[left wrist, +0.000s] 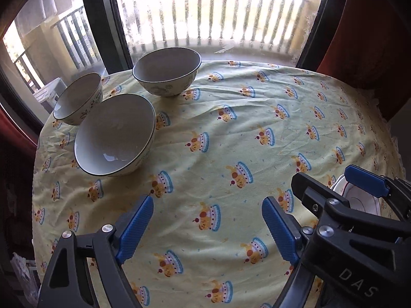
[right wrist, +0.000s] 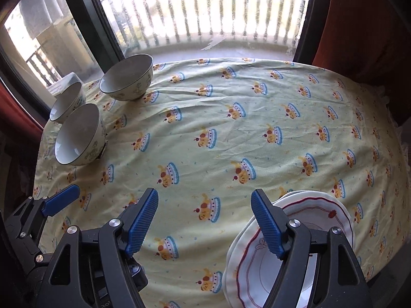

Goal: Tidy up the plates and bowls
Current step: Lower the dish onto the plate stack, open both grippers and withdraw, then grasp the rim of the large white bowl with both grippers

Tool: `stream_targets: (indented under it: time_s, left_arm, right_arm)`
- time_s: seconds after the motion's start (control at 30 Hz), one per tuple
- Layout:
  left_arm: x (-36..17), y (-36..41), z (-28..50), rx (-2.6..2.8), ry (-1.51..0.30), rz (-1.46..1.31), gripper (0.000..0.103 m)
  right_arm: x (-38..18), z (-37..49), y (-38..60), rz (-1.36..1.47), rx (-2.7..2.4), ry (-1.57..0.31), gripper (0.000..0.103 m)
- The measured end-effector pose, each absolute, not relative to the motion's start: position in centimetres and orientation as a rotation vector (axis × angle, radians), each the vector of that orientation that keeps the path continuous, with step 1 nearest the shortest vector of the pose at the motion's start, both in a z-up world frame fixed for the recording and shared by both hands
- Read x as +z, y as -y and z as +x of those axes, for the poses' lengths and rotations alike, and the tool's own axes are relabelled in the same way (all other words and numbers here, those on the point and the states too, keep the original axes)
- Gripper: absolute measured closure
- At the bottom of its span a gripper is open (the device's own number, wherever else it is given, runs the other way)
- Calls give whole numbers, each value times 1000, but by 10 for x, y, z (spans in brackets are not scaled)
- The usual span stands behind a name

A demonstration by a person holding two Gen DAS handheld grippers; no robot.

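Stacked white scalloped plates with red trim already sit under your wide, empty right gripper, while three white ceramic bowls wait unstacked beyond your wide, empty left gripper.

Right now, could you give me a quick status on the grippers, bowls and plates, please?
Left gripper open, empty. Right gripper open, empty, beside plate stack. Three bowls apart at the table's far left, unstacked. Tablecloth between: nothing in the way.
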State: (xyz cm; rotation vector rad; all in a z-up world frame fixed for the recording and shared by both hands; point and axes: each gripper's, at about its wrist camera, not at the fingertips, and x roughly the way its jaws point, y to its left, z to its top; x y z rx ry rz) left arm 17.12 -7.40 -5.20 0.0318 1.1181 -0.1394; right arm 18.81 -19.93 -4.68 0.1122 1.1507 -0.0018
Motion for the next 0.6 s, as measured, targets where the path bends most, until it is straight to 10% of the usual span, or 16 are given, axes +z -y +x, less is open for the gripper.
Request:
stream_targets:
  time_s: [0.6]
  left_arm:
    - [-56,-48,235,-66,-1069,48,24]
  right_arm:
    - [-48,254,68,158,-73,-1076,24]
